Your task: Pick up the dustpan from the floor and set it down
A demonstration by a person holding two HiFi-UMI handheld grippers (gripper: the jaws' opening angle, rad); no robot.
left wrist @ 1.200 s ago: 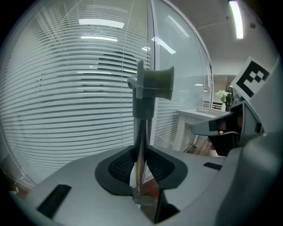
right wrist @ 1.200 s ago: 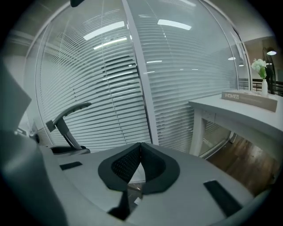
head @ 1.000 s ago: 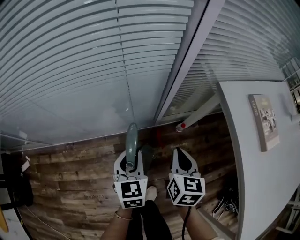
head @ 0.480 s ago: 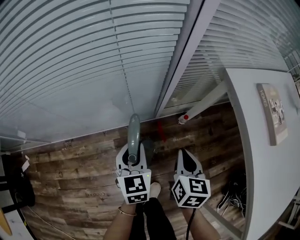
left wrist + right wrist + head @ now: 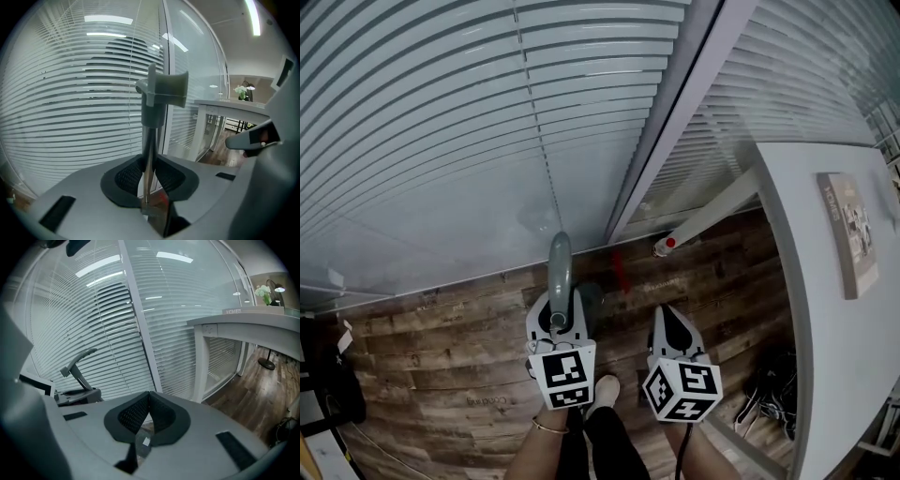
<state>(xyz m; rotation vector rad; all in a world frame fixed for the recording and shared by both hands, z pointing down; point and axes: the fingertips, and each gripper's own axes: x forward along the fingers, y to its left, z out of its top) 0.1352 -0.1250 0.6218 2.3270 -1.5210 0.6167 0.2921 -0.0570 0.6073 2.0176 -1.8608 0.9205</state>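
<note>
Left gripper view shows our left gripper (image 5: pixel 150 165) clamped on the dustpan (image 5: pixel 153 101) at its metal shaft, grip end above the jaws. Our right gripper (image 5: pixel 149 398), alongside, is closed on nothing. We judge the carry under way; next comes lowering it onto bare floor (image 5: pixel 441 347) ahead, short of the blinds (image 5: pixel 441 141) and left of the table (image 5: pixel 825 328) edge.

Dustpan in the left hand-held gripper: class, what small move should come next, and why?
Probably lower the left hand-held gripper straight down: its jaws clamp the dustpan handle upright, and the pan seems not yet down on the floor.
</note>
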